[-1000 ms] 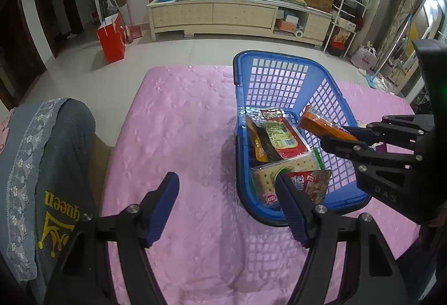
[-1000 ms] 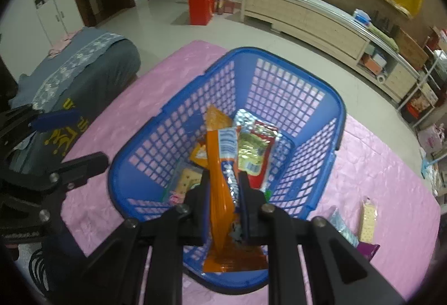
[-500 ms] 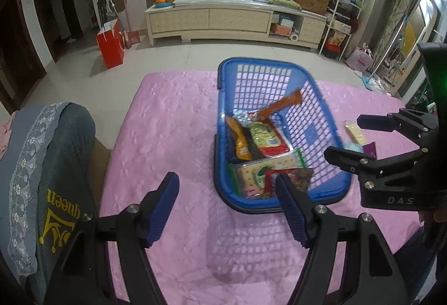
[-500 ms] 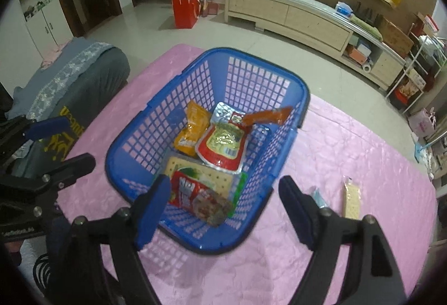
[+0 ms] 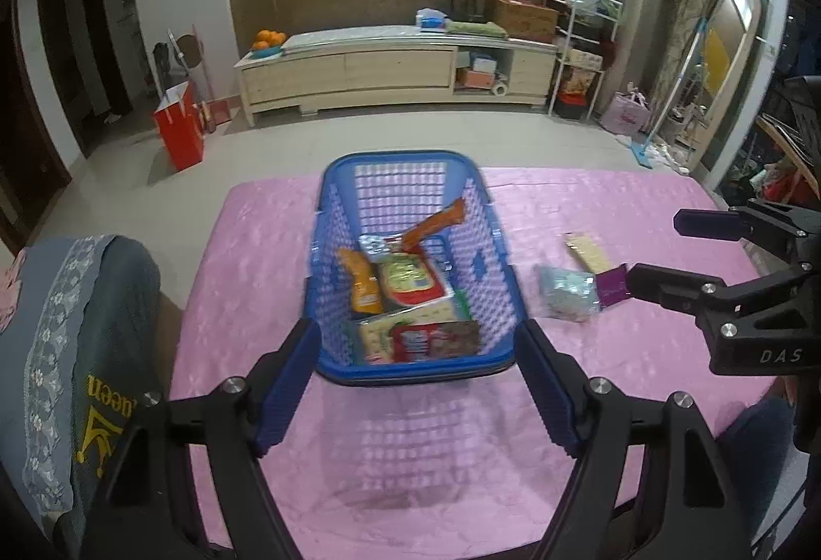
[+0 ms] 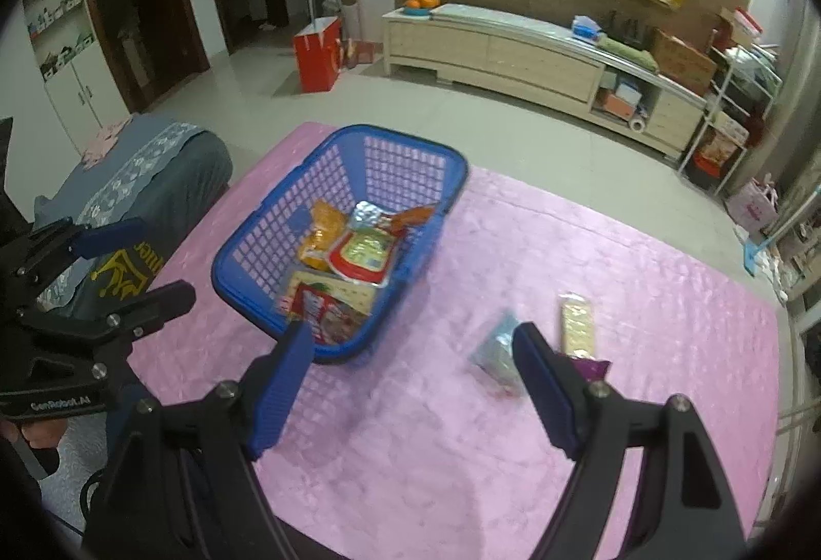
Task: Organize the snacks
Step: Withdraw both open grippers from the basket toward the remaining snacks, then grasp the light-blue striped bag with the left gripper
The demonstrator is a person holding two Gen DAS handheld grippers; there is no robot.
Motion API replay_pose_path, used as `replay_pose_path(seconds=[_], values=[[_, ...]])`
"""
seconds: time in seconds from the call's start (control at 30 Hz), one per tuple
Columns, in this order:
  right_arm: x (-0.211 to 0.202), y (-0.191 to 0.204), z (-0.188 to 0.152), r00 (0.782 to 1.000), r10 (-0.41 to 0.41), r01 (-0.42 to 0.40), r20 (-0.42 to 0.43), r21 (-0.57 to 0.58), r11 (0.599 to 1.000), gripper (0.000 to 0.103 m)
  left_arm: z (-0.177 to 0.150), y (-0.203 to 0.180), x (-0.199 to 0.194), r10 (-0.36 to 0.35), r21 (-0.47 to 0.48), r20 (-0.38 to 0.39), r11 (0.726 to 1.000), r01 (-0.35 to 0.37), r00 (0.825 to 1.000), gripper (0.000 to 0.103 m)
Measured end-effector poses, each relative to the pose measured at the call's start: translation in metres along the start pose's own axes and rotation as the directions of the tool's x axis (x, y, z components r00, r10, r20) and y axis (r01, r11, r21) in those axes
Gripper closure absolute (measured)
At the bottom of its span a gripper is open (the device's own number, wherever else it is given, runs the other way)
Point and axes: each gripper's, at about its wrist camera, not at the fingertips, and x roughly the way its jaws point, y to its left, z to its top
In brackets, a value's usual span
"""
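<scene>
Inside the basket (image 5: 328,247) the orange pack (image 5: 433,224) now leans against the far right wall, dropped there by the right tongs (image 6: 410,380), which a second ago were clamped on it above the basket. Those tongs are now spread wide, holding nothing, and have pulled back over the worktop (image 6: 641,262) toward the loose snacks. The left tongs (image 5: 418,385) also stand wide apart and hold nothing, framing the near end of the basket.

That delivery looks finished, so the job is well along, with the packs outside the basket probably next.

Counted in the basket: five packs, namely the orange pack, a yellow pouch (image 5: 363,283), a red-edged tray pack (image 5: 410,277), a cracker pack (image 5: 379,336) and a red pack (image 5: 436,339) lying on it; a silver foil corner behind the tray may be a sixth.

On the worktop, right of the basket: three, a pale blue packet (image 6: 495,349), a cracker bar (image 6: 577,321) and a purple wrapper (image 6: 590,367), close together.
</scene>
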Motion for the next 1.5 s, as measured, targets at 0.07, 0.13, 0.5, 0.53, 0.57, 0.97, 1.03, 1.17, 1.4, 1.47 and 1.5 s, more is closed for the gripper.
replay_pose_path(seconds=[0.07,0.13,0.5,0.53,0.57,0.97,1.03,1.17,1.4,1.47,1.5], values=[[-0.005,-0.011,-0.005,1.0,-0.011,0.011,0.005,0.013,1.0,0.02,0.001,-0.015,0.0,-0.008,0.017,0.002,1.0,0.008,1.0,0.025],[-0.008,-0.02,-0.011,1.0,-0.019,0.019,0.006,0.026,0.999,0.02,0.002,-0.027,0.002,-0.014,0.036,0.003,0.999,0.014,1.0,0.023],[-0.017,-0.083,-0.051,0.998,-0.065,0.065,-0.002,0.107,0.992,0.02,0.001,-0.098,0.029,-0.058,0.139,-0.052,0.988,0.065,0.997,0.021],[-0.016,-0.089,-0.054,0.998,-0.07,0.07,-0.004,0.113,0.991,0.02,0.001,-0.106,0.034,-0.058,0.149,-0.06,0.987,0.067,0.996,0.021],[-0.015,-0.096,-0.058,0.997,-0.072,0.072,-0.007,0.121,0.99,0.02,0.001,-0.113,0.039,-0.059,0.157,-0.068,0.985,0.069,0.996,0.021],[0.011,-0.173,-0.099,0.993,-0.1,0.111,-0.062,0.224,0.968,0.019,0.007,-0.191,0.1,-0.068,0.237,-0.171,0.965,0.108,0.983,0.021],[0.02,-0.181,-0.1,0.993,-0.093,0.106,-0.068,0.233,0.967,0.019,0.005,-0.199,0.114,-0.061,0.24,-0.191,0.965,0.107,0.98,0.021],[0.048,-0.193,-0.102,0.992,-0.089,0.107,-0.086,0.242,0.964,0.02,0.003,-0.216,0.144,-0.036,0.265,-0.227,0.959,0.097,0.973,0.021],[0.102,-0.201,-0.101,0.986,-0.078,0.112,-0.15,0.238,0.965,0.02,0.005,-0.216,0.193,0.02,0.271,-0.263,0.961,0.054,0.964,0.021],[0.114,-0.202,-0.098,0.986,-0.066,0.103,-0.154,0.248,0.963,0.02,0.009,-0.208,0.207,0.025,0.249,-0.269,0.967,0.045,0.963,0.021],[0.119,-0.204,-0.097,0.988,-0.052,0.089,-0.147,0.259,0.962,0.02,0.012,-0.206,0.212,0.022,0.233,-0.271,0.971,0.044,0.962,0.021]])
